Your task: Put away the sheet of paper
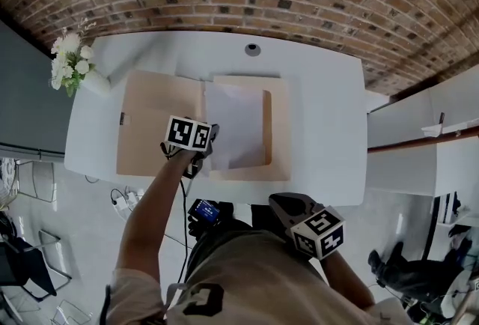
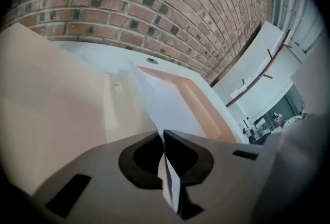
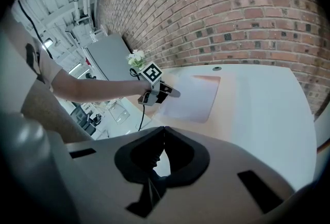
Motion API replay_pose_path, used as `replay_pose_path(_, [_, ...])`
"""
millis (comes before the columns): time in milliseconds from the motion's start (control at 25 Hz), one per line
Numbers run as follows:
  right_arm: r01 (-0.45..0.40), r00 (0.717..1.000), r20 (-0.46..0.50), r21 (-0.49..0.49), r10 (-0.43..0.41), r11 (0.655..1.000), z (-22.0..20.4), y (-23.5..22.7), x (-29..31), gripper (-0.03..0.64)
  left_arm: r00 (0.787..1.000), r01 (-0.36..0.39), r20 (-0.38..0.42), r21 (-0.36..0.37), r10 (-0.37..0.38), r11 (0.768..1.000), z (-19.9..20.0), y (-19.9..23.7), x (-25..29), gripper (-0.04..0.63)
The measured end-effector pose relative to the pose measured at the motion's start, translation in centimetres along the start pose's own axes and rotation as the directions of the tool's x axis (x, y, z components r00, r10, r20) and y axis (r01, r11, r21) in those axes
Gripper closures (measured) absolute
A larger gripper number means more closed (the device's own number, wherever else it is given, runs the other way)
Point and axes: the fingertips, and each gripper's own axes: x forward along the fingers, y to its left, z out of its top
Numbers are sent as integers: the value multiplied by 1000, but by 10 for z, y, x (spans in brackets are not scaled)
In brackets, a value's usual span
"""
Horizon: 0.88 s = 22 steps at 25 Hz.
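Pinching one sheet of paper in left gripper | right gripper jaws pressed together | one open folder

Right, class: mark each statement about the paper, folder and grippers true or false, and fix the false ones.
1. The left gripper is shut on the paper. True.
2. The folder lies closed. False: it lies open on the table.
3. The right gripper holds a pen. False: its fingers are shut with nothing between them.
4. Flowers stand at a table corner. True.
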Motion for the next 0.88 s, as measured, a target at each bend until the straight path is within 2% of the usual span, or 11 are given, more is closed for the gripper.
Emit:
replay_pose_path(240, [-5, 1000, -5, -2, 5, 1000, 1, -4, 0, 595, 999, 24, -21, -36, -25, 999, 0, -6, 8, 581])
replay_pose_path(440, [-7, 1000, -4, -4, 7, 1000, 2, -7, 1, 595, 995, 80, -46, -129, -86, 988, -2, -13, 20, 581])
replay_pose_path(880, [7, 1000, -2, 22, -7, 1000, 1, -22, -5, 595, 989, 111, -86, -93, -119, 989, 4, -34, 43, 581])
